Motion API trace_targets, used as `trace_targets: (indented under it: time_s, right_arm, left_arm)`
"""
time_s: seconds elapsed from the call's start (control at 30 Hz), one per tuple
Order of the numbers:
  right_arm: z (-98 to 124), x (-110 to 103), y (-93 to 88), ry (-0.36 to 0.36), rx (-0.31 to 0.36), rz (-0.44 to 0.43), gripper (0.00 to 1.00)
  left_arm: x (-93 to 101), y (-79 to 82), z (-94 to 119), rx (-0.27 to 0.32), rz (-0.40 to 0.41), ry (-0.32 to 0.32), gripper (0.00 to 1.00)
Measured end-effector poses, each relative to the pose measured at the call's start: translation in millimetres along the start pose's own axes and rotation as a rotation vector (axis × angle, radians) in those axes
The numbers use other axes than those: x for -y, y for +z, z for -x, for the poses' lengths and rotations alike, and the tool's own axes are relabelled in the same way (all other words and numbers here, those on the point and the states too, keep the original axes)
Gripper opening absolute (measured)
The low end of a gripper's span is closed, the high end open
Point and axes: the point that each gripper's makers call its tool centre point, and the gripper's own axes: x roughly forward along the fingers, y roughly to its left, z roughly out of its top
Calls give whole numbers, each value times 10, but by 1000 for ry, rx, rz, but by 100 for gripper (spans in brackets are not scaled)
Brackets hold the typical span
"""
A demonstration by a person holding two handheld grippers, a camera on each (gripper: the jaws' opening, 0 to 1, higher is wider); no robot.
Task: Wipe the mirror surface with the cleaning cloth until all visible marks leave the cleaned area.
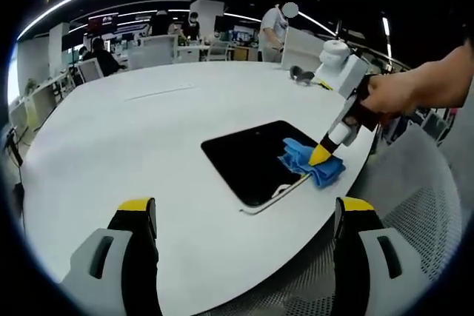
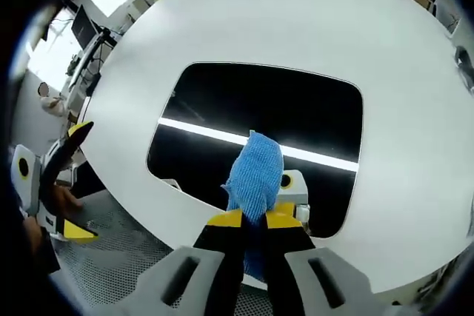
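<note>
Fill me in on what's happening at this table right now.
A person is cleaning a dark mirror that lies flat on a white table. The right tongs are shut on a blue cleaning cloth and press it onto the mirror near its edge closest to the person. The left tongs hang open above the table's near edge, holding nothing. The mirror reflects ceiling light strips; whether marks remain on it is too hard to tell.

White table [image 1: 133, 131] lies open around the mirror [image 1: 248, 157] (cloth [image 1: 311, 162] covers one corner).
</note>
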Motion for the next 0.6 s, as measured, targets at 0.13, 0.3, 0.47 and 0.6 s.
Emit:
trace_targets:
  time_s: [0.13, 0.3, 0.47, 0.6]
  right_arm:
    - [2, 3, -7, 4, 14, -2, 3]
    - [-17, 12, 6, 6, 17, 1, 3]
    - [-12, 32, 0, 16, 15, -1, 3]
    - [9, 69, -32, 15, 15, -1, 3]
  left_arm:
    - [7, -5, -4, -1, -3, -4, 99]
    - [3, -1, -4, -2, 0, 1, 99]
    - [13, -6, -6, -8, -1, -2, 99]
    - [13, -6, -7, -9, 0, 0, 99]
